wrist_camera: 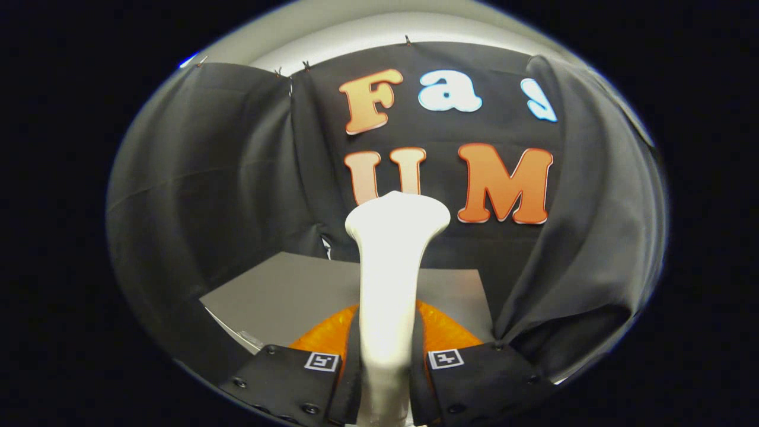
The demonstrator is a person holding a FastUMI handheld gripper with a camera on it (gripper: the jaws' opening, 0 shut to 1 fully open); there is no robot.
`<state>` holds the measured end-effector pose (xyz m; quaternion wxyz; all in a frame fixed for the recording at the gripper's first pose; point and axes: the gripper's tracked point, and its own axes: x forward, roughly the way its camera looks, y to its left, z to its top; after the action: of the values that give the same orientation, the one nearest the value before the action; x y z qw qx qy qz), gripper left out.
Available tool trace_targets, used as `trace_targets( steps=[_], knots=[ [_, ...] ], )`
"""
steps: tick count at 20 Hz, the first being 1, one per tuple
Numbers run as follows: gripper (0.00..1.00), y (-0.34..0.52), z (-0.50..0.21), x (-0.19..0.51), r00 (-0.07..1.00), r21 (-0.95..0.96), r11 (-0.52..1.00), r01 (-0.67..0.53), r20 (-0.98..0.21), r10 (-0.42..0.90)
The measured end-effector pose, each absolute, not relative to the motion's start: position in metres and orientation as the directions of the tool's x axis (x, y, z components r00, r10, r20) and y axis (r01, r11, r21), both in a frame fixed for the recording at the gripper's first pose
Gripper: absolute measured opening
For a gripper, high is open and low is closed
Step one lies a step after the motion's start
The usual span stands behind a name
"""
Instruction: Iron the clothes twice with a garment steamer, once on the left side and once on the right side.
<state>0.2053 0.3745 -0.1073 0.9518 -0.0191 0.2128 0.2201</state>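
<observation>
**Steamer in hand, garment yet to be met**

The black cloth booth wall (237, 166) wraps the scene on three sides, with a darker fold of fabric hanging at the right (593, 237); whether that fold is the clothes to be ironed or just more drape is hard to tell through the fisheye. Below it lies the flat grey desk (284, 290), bare where it shows. Rising from between the fingers is the white, smooth plastic garment steamer (391, 261), its handle narrow and its head flaring wide just ahead of the fingers, pointing at the wall. The hand-held gripper (385, 362) is clamped on that handle, both fingers pressing its sides.

To do the step well, I judge the head should be brought flat to the fabric before the stroke, then drawn in one steady straight pass down one side, the grip kept firm so the steamer does not twist.
</observation>
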Motion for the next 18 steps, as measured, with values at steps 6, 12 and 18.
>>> trace_targets(
  steps=[6, 12, 18],
  knots=[
    [0.40, 0.337, -0.035, 0.158, 0.837, 0.051, 0.879, -0.474, -0.283, 0.468],
    [0.40, 0.270, 0.008, 0.117, 0.866, 0.053, 0.888, -0.457, -0.200, 0.458],
    [0.40, 0.187, 0.024, 0.090, 0.908, 0.019, 0.920, -0.392, -0.152, 0.390]
  ],
)
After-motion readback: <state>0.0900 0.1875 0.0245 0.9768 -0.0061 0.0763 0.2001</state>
